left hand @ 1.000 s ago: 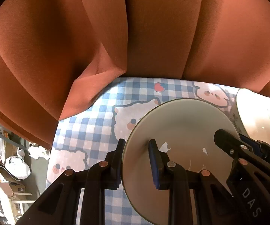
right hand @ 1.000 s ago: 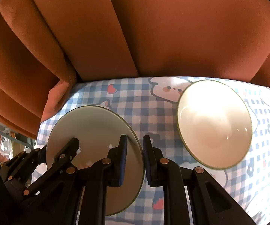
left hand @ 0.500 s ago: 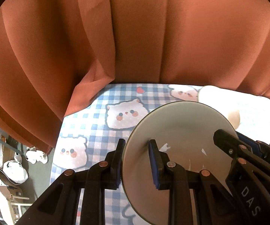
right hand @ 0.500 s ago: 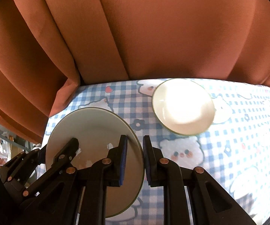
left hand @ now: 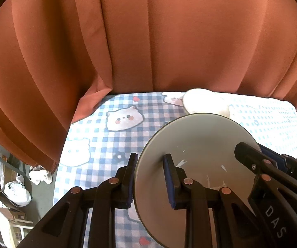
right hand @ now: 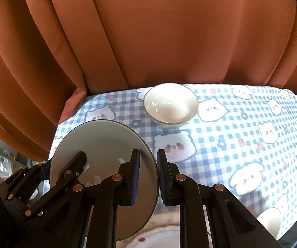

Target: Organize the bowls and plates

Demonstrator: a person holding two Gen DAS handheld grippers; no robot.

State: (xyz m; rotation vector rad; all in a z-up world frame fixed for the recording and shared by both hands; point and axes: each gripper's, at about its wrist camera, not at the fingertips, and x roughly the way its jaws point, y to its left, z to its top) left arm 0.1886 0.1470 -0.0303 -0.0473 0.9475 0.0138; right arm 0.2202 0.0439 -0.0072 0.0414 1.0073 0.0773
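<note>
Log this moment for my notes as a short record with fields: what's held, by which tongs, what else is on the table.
held: plate, off the table
left tongs: shut on plate's left rim
right tongs: shut on plate's right rim
bowl: upright on tablecloth, near curtain
bowl contents: cannot tell, glare

The plate (right hand: 105, 144) hangs above the bench (right hand: 231, 144), pinched at its left rim by the left tongs (left hand: 150, 177) and at its right rim by the right tongs (right hand: 148, 173). Beyond it, near the bench's far edge, sits the bowl (right hand: 170, 104). The curtain (right hand: 169, 31) hangs behind the bench.
</note>
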